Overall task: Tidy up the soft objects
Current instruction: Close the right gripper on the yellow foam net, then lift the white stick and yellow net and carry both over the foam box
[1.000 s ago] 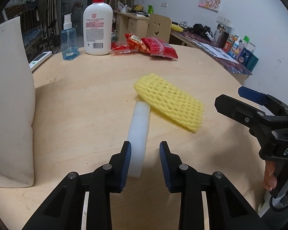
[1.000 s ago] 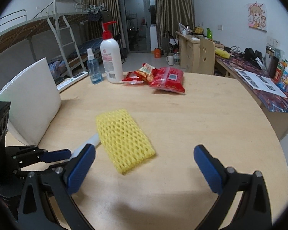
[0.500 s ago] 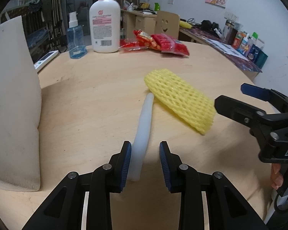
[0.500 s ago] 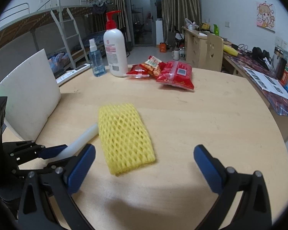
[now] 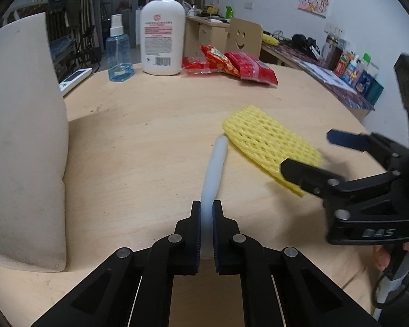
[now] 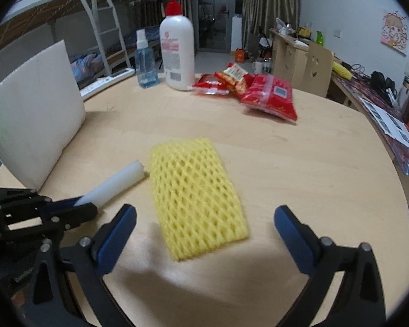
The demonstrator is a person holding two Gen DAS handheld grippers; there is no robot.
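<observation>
Step in hand: grasp phase. Left gripper [image 5: 206,227] is clamped on the near end of the white foam rod [image 5: 214,169], smooth, cylindrical, slightly bowed, which squashes a bit between the pads. Its far end reaches toward the middle of the round light-wood table [image 5: 155,141], just beside the yellow foam mesh sleeve [image 6: 196,199]; whether they touch, cannot tell. The sleeve is flat, rectangular, with diamond netting, and lies mid-table, nearer the front edge.

Right gripper [image 6: 204,242] has fingers spread wide, the sleeve's near end between them, not yet gripped; height above it unclear.

Next move, likely: lower and close across the sleeve's short end. It is springy and thin, so it needs a low pinch at the surface.

Big white foam slab [image 5: 21,141] stands at the left edge. White pump bottle [image 5: 163,30], blue spray bottle [image 5: 118,54] and red snack packets [image 5: 231,64] sit at the far edge.
</observation>
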